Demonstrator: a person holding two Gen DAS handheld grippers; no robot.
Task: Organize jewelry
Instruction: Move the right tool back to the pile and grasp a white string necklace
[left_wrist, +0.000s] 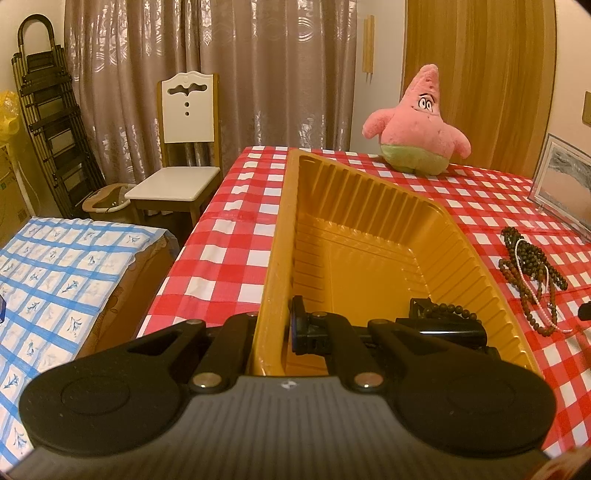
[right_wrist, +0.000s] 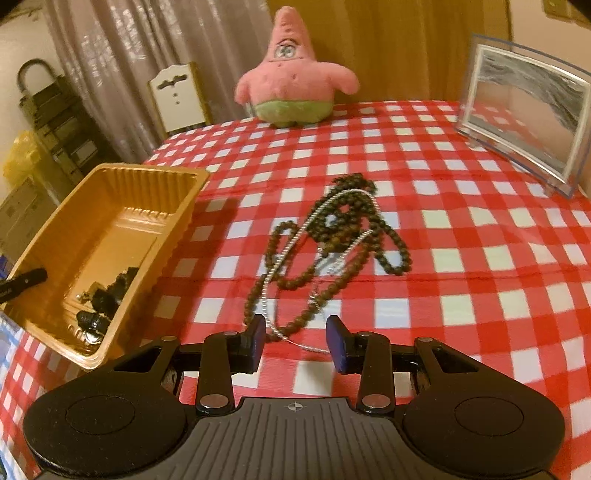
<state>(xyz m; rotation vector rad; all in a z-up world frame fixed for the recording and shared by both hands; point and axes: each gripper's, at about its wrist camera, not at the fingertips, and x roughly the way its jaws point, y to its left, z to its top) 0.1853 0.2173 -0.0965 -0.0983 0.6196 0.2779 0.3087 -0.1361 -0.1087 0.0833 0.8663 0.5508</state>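
My left gripper (left_wrist: 273, 332) pinches the near wall of the gold tray (left_wrist: 369, 229), which holds dark beads (left_wrist: 452, 309) and blurry black pieces. Right of the tray, tangled bead necklaces (right_wrist: 332, 240) lie before my wide-open right gripper (right_wrist: 296, 341).

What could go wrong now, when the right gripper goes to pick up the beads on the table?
The brown bead strands and the thin white chain lie tangled, so the open right gripper may lift several at once or drop some. The left gripper is clamped on the wall of the light gold tray; a dragged strand could catch its rim.
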